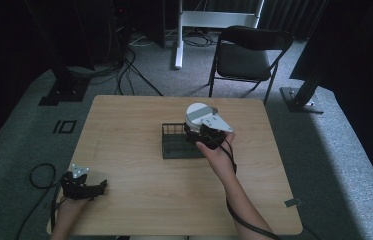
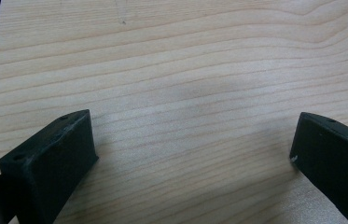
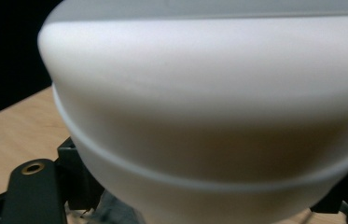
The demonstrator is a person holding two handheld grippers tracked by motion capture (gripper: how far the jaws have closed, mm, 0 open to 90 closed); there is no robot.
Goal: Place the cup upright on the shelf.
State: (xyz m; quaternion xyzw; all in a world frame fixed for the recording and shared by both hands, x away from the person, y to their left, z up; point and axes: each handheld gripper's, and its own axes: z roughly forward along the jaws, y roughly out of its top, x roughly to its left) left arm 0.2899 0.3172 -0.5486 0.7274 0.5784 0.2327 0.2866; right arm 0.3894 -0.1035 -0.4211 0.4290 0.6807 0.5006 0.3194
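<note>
My right gripper [image 1: 200,126] is shut on a white bowl [image 1: 197,111] and holds it over the far right corner of a black wire rack [image 1: 174,145] in the middle of the table. In the right gripper view the bowl [image 3: 209,102] is very close, its curved wall tilted, with my right gripper [image 3: 190,200] clamped low on it. My left gripper [image 1: 99,188] rests open at the table's near left corner, pointing right. The left gripper view shows my left gripper [image 2: 192,149] with its jaws wide apart over bare wood.
The wooden table [image 1: 134,120] stands on grey carpet. A black folding chair [image 1: 246,55] is behind its far edge, and black stand legs [image 1: 64,90] and cables lie at the far left. A cable [image 1: 41,175] trails off the left edge.
</note>
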